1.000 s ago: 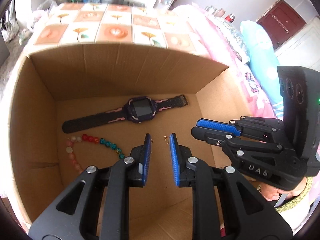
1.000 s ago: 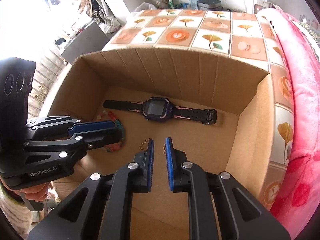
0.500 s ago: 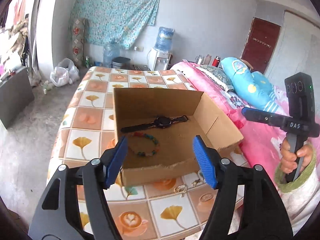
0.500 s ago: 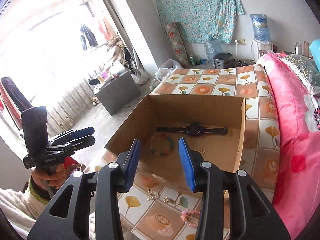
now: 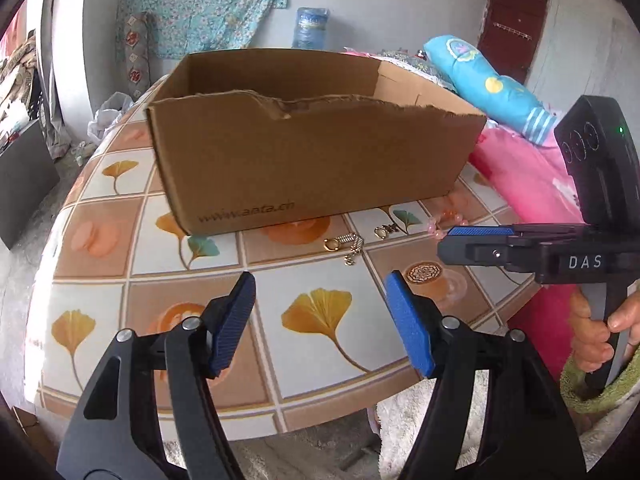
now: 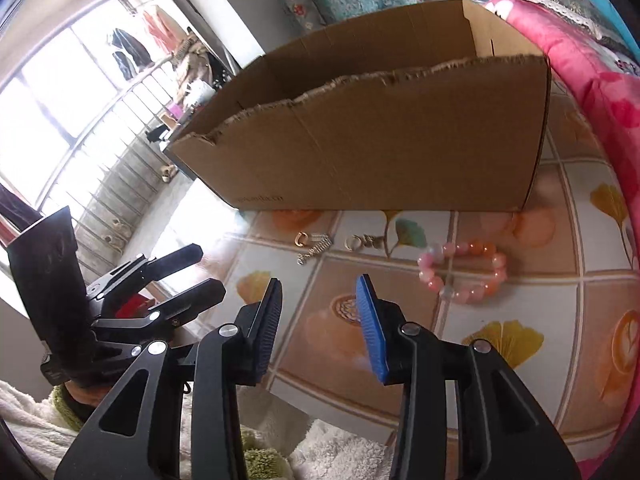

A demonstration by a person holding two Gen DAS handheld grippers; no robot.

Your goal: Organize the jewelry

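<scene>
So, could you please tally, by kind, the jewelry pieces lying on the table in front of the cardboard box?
Pink bead bracelet: 1
Gold earrings: 2, one to the left and one nearer the bracelet
Total: 3 pieces, all on the table outside the cardboard box.
</scene>
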